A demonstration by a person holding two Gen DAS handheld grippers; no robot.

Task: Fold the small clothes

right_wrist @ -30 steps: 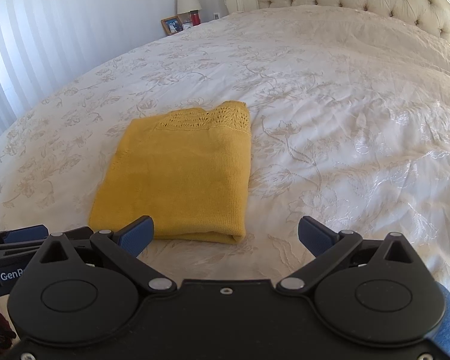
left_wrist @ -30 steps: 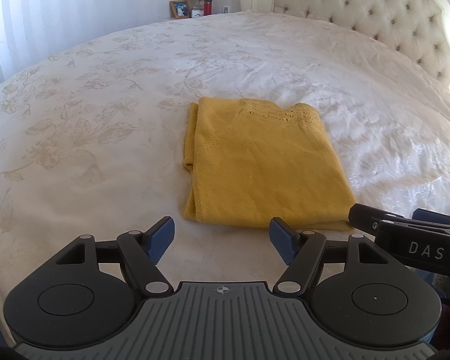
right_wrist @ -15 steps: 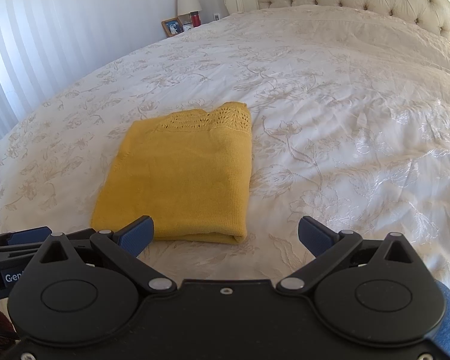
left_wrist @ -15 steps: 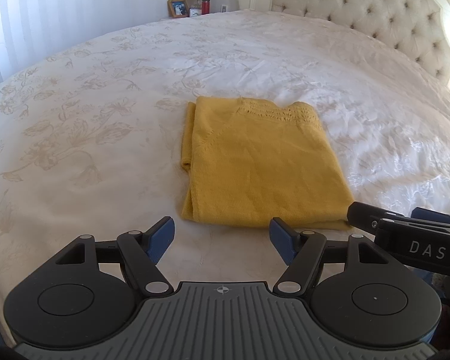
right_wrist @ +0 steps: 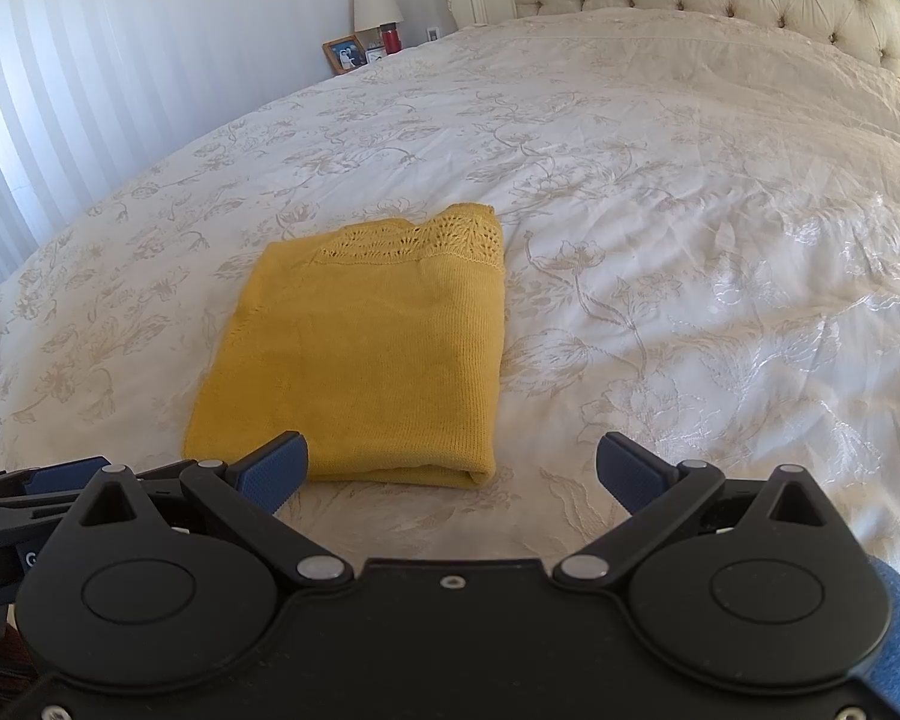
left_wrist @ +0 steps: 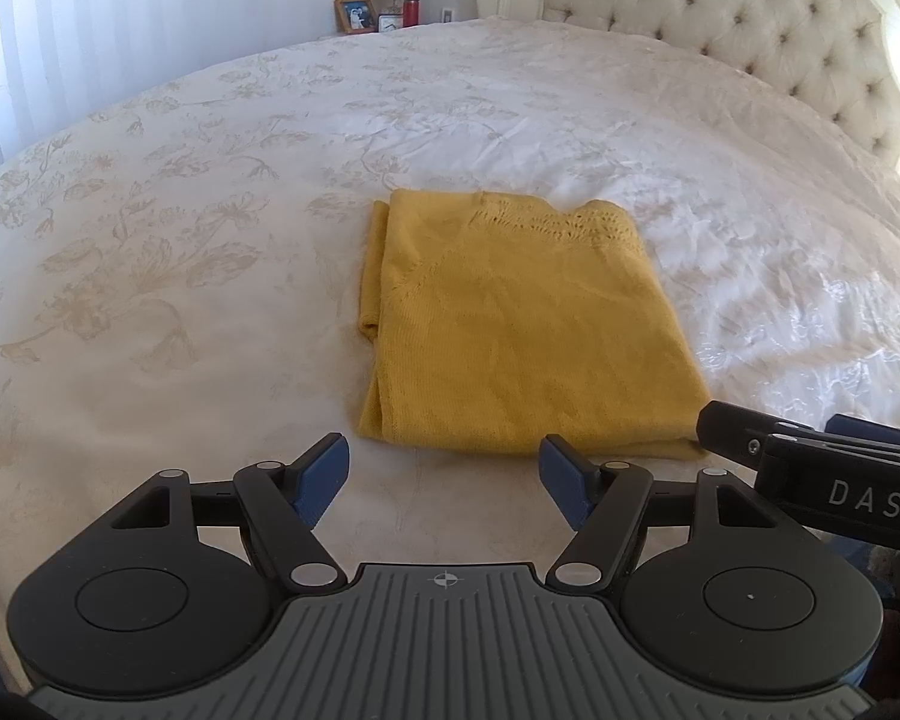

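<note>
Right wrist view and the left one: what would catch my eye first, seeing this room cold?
The folded yellow knit top stands out at once, lying flat on the pale floral bedspread near the bed's near edge. In front of it hang two black grippers with blue pads, the left gripper and the right gripper, both open and empty. Behind is a tufted headboard.

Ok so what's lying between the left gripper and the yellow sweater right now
Nothing but a bare strip of floral bedspread, seen in the left wrist view: the open left gripper stops short of the folded yellow sweater.
</note>
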